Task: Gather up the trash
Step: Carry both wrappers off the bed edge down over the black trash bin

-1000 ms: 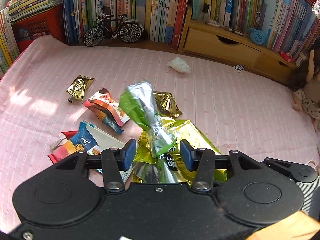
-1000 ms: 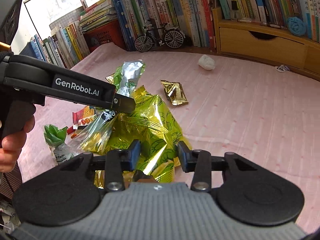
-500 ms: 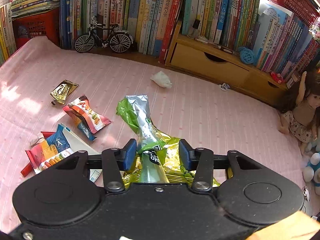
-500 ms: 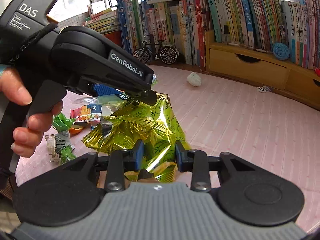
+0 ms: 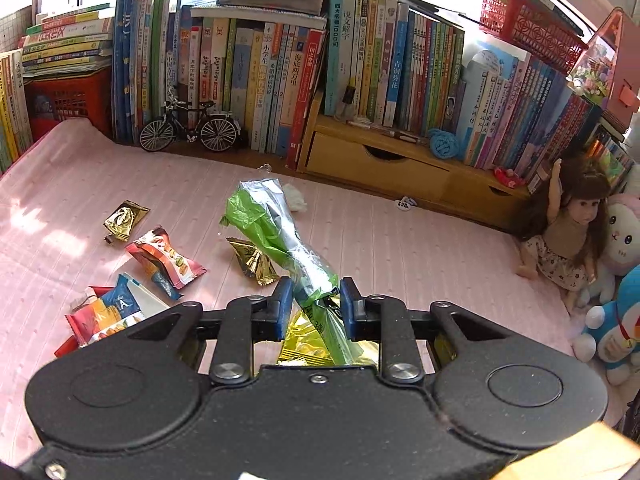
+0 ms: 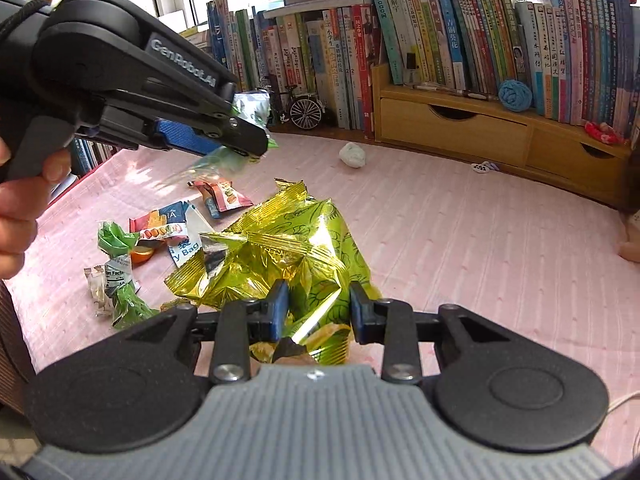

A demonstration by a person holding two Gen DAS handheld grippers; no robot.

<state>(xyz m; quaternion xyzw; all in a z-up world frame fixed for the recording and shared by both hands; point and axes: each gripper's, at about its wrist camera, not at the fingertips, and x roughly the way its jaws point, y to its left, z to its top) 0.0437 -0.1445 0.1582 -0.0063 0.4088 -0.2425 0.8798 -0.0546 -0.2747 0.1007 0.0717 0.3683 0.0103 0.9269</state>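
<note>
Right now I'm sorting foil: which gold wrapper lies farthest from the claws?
The small gold wrapper nearest the toy bicycle, beyond the red-orange snack packet.

Black left gripper (image 5: pixel 312 306) with blue pads, "GenRobot.AI" lettering; right gripper (image 6: pixel 319 312) has ribbed, seemingly grey housing

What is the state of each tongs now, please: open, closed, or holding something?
Left tongs: closing on the long green and silver plastic wrapper, lifted off the bed.
Right tongs: closed on the crumpled yellow-green foil bag.
</note>
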